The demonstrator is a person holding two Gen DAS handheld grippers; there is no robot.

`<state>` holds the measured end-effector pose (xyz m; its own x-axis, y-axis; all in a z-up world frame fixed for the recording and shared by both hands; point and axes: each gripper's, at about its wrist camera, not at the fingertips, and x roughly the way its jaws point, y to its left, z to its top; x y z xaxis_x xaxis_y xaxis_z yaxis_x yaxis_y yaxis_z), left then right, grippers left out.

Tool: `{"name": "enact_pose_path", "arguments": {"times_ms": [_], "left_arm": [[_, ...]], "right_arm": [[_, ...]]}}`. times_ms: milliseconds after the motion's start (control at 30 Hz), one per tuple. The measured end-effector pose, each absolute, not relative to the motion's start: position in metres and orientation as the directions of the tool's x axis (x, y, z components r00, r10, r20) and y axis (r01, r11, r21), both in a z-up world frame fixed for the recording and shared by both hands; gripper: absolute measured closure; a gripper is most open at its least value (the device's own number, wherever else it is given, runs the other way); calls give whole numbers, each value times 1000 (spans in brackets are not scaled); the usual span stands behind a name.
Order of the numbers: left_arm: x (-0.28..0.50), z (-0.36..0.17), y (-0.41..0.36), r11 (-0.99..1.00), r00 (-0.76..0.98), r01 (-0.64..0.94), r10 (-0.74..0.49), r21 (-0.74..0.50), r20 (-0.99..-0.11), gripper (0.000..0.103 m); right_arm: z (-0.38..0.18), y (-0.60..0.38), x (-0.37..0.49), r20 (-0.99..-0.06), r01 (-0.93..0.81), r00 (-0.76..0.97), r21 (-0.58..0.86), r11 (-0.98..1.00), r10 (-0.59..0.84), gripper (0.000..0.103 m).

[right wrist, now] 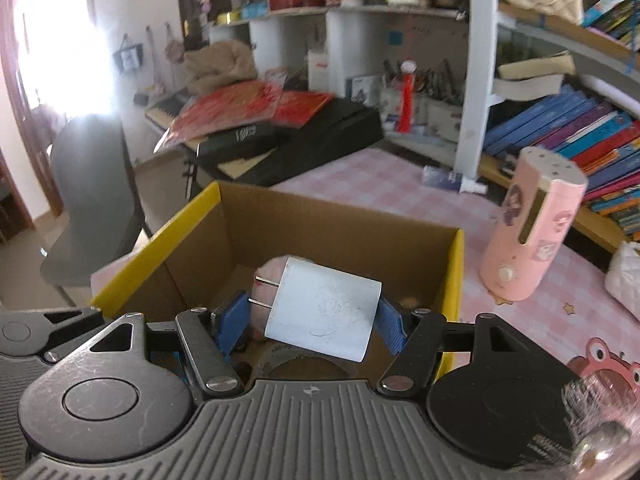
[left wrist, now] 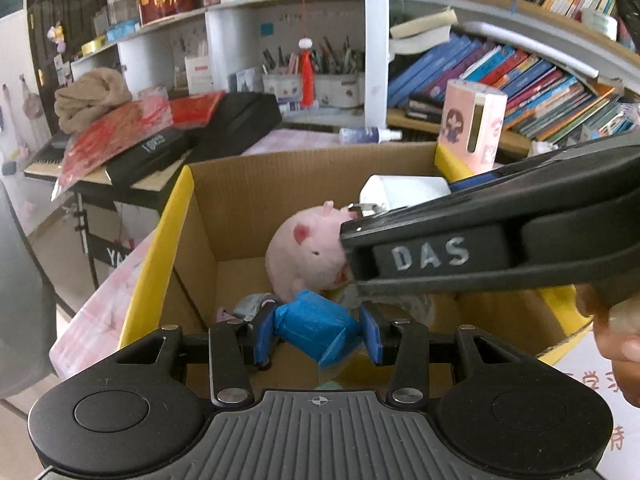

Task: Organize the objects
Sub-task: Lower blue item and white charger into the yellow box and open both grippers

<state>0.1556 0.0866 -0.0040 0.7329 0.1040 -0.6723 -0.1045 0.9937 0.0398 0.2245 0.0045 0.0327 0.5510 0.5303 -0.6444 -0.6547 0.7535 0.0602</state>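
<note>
As seen from the left wrist camera, the left gripper (left wrist: 318, 334) is clamped on a blue-wrapped packet (left wrist: 316, 330), its blue pads (left wrist: 264, 334) pressing both ends, and the packet hangs above the open cardboard box (left wrist: 240, 204) with yellow flap edges. Inside the box a pink plush pig (left wrist: 306, 254) lies against the back half of the floor. Across the right of this view reaches the black body of the right gripper (left wrist: 500, 240), carrying a white charger (left wrist: 404, 192) over the box; a person's fingers (left wrist: 616, 332) show below it. Behind the box stand a pink cylindrical holder (left wrist: 472, 128) and a white spray bottle (left wrist: 370, 135) lying on its side.

From the right wrist camera, the right gripper (right wrist: 310, 322) grasps the white charger (right wrist: 324, 312) between its blue pads (right wrist: 232, 322), prongs pointing left, above the box (right wrist: 340, 224). The pig (right wrist: 268, 270) is partly hidden behind the charger. On the pink checked tablecloth (right wrist: 380, 184) to the right stands the pink holder (right wrist: 532, 228).
</note>
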Motion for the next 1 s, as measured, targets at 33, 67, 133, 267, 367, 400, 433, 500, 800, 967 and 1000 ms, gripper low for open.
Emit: {"name": "enact_pose_path", "arguments": {"times_ms": [33,67,133,267,367,400,433,500,800,967,1000], "left_arm": [[157,-5,86,993,728,-106,106,42,-677,61],[158,-6,86,993,724,-107,108,44,-681,61],[160,-8,85,993,716,-109,112,48,-689,61],[166,-14,85,991,692,-123,121,49,-712,61],[168,-18,88,989,676,-145,128,40,-726,61],[169,-19,89,988,671,-152,127,32,-730,61],[169,-20,90,987,668,-156,126,28,-733,61],[170,-21,91,987,664,-162,126,23,-737,60],[171,-24,93,983,654,-184,142,26,-743,58],[170,-23,93,983,658,-185,137,17,-740,53],[169,-23,94,982,660,-186,137,15,-739,52]], "right_arm": [[30,7,227,-651,-661,544,55,748,529,38],[28,9,229,-657,-668,538,50,743,528,38],[23,14,235,-675,-684,516,45,728,527,38],[16,24,242,-701,-717,482,29,696,526,38],[13,31,245,-715,-738,464,15,675,523,38],[13,33,245,-717,-743,459,14,669,525,38],[13,34,246,-717,-749,455,12,662,528,38],[13,37,245,-718,-762,448,4,647,532,38],[9,52,247,-745,-797,402,1,604,531,38],[4,56,249,-771,-810,372,1,586,516,38],[3,57,248,-776,-813,368,-1,582,513,38]]}}
